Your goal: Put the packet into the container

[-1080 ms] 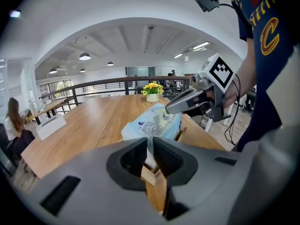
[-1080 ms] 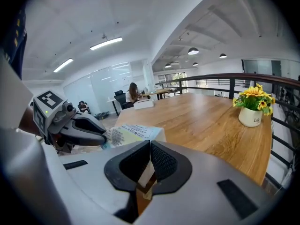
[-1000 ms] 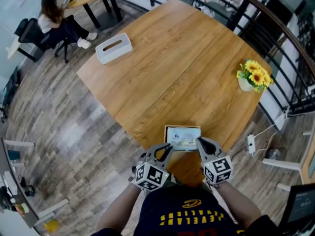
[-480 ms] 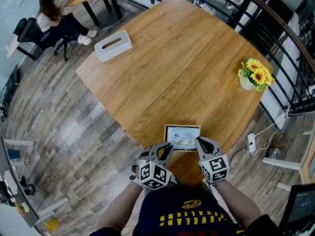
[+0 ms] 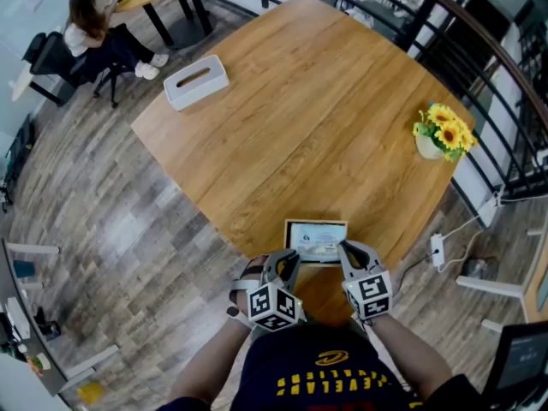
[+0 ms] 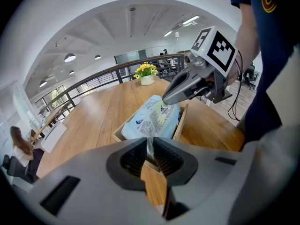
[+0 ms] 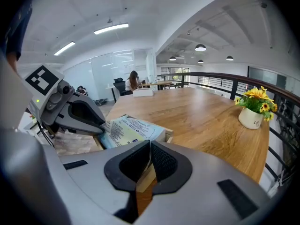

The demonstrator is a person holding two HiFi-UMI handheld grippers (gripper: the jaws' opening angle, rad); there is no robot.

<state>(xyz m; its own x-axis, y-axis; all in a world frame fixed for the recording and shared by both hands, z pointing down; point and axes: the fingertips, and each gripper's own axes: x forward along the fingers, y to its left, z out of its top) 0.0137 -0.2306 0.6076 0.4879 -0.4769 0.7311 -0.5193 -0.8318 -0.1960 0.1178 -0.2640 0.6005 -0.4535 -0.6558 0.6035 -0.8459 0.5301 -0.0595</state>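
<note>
The packet (image 5: 317, 241) is lowered slightly further into the container (image 5: 288, 240) at the near edge of the tabletop (image 5: 300, 110). Its ends are still pinched by the left gripper (image 5: 289, 261) and the right gripper (image 5: 343, 249); release is judged next.

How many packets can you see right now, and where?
1. The packet lies across the wooden container at the table's near edge, pinched by the left claw and right claw. Another could hide beneath it.

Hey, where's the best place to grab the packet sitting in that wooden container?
Probably the thin flat seal at the near end of the packet, coming from the near edge of the table, angled down. Its plump body nearly fills the container.
</note>
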